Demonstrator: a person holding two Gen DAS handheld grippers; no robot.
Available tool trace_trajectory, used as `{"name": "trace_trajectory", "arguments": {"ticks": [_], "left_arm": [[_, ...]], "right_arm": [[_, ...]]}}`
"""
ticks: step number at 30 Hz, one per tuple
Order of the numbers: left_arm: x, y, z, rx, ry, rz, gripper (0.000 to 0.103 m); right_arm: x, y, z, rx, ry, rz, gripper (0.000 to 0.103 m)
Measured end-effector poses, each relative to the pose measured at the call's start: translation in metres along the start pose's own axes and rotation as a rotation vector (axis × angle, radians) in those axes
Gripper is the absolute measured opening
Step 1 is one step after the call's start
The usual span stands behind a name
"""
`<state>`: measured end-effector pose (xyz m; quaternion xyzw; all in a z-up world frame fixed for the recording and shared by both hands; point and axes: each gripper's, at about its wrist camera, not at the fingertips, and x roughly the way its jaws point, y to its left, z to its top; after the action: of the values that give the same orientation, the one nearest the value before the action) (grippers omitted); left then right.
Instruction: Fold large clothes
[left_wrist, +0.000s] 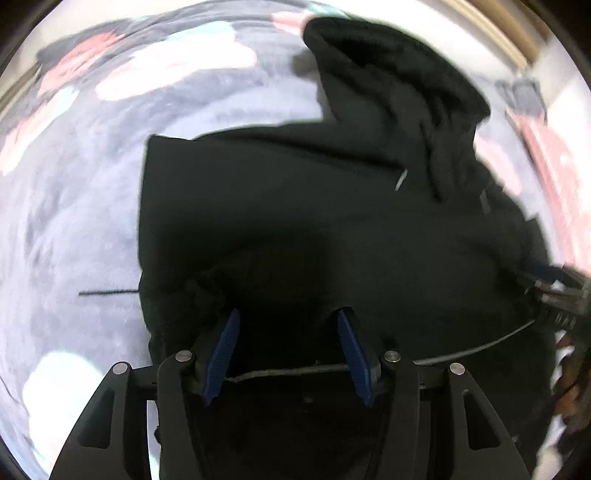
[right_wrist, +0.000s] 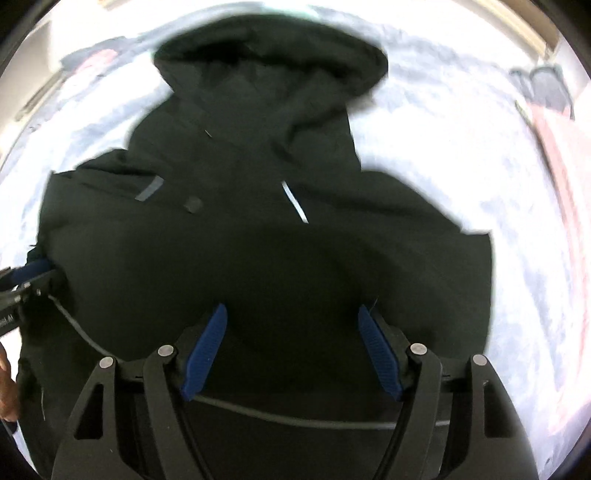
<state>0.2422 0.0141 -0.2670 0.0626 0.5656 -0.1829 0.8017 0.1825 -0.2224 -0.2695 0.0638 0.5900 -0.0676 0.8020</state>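
**A:** Status on the fold?

**B:** Black hooded jacket lies spread on the pale blanket, hood at the far end. Both grippers sit over the near hem, side by side.

**A:** Fingers?

**B:** Left gripper: blue pads spread apart, nothing between them but cloth below. Right gripper: same, spread wide, pinching nothing. Grey drawcord runs along the hem, crossing under both.

**A:** Why parked there?

**B:** My read: they're straddling the hem so each can close on one bottom corner region and carry it up toward the hood. Even spacing keeps the fold line straight.

**A:** Sleeves tucked already?

**B:** Probably. The body's outline looks roughly rectangular with a square left edge, but black on black plus motion blur, so I can't confirm where the sleeves lie.

**A:** Risks?

**B:** Grabbing only the cord or the top layer. Pads need to go down onto the fabric first. Fabric looks thick, likely slippery shell.
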Motion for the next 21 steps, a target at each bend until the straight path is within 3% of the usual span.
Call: {"name": "trace_trajectory", "arguments": {"ticks": [3, 7, 11, 14, 17, 21], "left_arm": [[-0.004, -0.008, 0.006, 0.037, 0.014, 0.044, 0.057], [-0.042, -0.005, 0.030, 0.019, -0.076, -0.069, 0.057], [-0.064, -0.004, 0.088, 0.033, -0.184, -0.092, 0.057], [-0.060, -0.007, 0.136, 0.046, -0.235, -0.056, 0.057], [-0.041, -0.001, 0.183, -0.004, -0.248, -0.043, 0.057], [-0.009, 0.010, 0.226, -0.095, -0.221, -0.099, 0.057]], "right_arm": [[0.003, -0.002, 0.000, -0.012, 0.009, 0.009, 0.076], [-0.013, -0.011, 0.013, -0.005, 0.002, 0.079, 0.077], [-0.045, -0.029, 0.051, 0.006, -0.117, 0.068, 0.077], [-0.052, -0.047, 0.092, 0.045, -0.175, 0.074, 0.077], [-0.047, -0.063, 0.126, 0.094, -0.204, 0.060, 0.077], [-0.032, -0.082, 0.163, 0.165, -0.192, 0.109, 0.077]]}}
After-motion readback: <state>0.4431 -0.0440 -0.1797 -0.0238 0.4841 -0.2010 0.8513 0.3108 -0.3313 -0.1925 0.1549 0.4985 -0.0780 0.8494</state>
